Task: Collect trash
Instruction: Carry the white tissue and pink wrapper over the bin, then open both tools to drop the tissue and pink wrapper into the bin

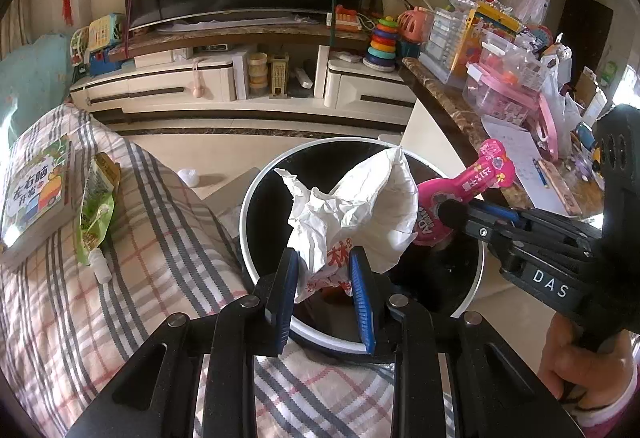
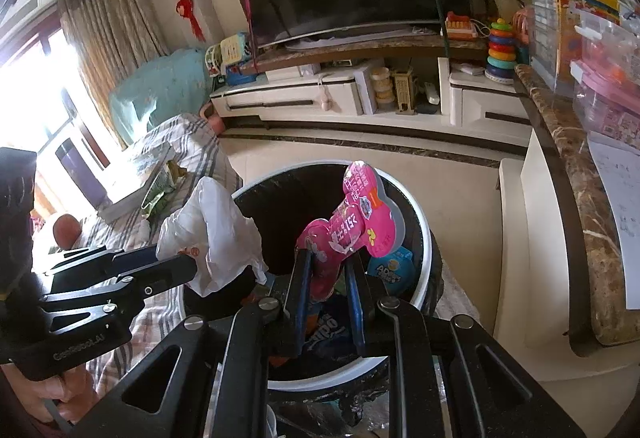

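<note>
Both loads hang directly over the bin (image 1: pixel 256 197): left gripper (image 1: pixel 324 274) pinches the crumpled wrapper (image 1: pixel 352 205); at its 2 o'clock, right gripper (image 2: pixel 328 278) clamps the pink package (image 2: pixel 352 222).

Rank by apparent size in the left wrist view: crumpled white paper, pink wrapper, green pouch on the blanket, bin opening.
1. Bin opening
2. Crumpled white paper, near the camera, so enlarged
3-4. Pink wrapper and green pouch: look alike; wrapper partly hidden, so unranked

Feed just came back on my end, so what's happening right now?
A person holds both grippers over the bin. The left gripper is shut on a crumpled white wrapper, the right gripper on a pink packet. Neither is dropped yet. A green pouch lies on the plaid cover.
</note>
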A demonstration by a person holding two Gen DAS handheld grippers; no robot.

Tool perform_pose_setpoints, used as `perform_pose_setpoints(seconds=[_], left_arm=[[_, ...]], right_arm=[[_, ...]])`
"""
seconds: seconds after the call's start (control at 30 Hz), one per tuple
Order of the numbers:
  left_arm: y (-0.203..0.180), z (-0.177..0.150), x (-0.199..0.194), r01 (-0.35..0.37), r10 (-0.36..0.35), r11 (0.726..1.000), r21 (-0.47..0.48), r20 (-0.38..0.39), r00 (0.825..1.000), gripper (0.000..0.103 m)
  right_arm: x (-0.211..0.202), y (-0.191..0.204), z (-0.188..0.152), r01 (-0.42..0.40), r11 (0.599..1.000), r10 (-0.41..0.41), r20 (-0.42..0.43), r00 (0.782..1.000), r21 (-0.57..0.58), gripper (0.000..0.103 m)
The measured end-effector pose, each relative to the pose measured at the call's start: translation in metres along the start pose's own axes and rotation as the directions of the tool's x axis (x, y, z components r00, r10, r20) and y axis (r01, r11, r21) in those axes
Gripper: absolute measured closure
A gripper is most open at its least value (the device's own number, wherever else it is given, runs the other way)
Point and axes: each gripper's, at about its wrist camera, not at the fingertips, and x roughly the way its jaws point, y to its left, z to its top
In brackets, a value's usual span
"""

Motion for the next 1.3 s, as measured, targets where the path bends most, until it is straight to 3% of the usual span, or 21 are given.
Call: perform_pose_setpoints(seconds=[0.8, 0.9, 1.0, 1.13, 1.23, 1.3], left_arm=[[0.001, 0.006, 0.008, -0.008, 0.008, 1.000, 0.003, -0.018, 1.000, 0.074], [-0.001, 0.006, 0.007, -0.018, 0.019, 1.000, 0.015, -0.022, 1.000, 0.059], [-0.001, 0.005, 0.002, -0.025, 0.026, 1.000, 0.017, -0.009, 1.000, 0.050], [0.006, -0.001, -0.010, -0.026, 0.026, 1.000, -0.001, 0.013, 1.000, 0.050], [0.013, -0.012, -0.023, -0.033, 0.034, 0.999, -0.030, 0.036, 0.999, 0.043], [0.020, -0.024, -0.035, -0.038, 0.042, 0.996, -0.075, 0.059, 0.997, 0.042]], right_arm=[[0.011, -0.002, 0.007, 0.018, 0.999, -0.019, -0.050, 0.999, -0.027, 0.083], [0.010, -0.004, 0.008, 0.019, 1.000, -0.020, -0.049, 0.999, -0.016, 0.081], [0.005, -0.006, 0.010, 0.012, 1.000, -0.012, -0.037, 0.999, -0.003, 0.066], [-0.006, -0.005, 0.010, 0.002, 1.000, -0.002, -0.012, 1.000, 0.011, 0.063], [-0.016, -0.001, 0.006, -0.010, 1.000, 0.010, 0.009, 1.000, 0.020, 0.051], [-0.024, 0.002, 0.002, -0.025, 0.999, 0.024, 0.023, 0.999, 0.033, 0.036]])
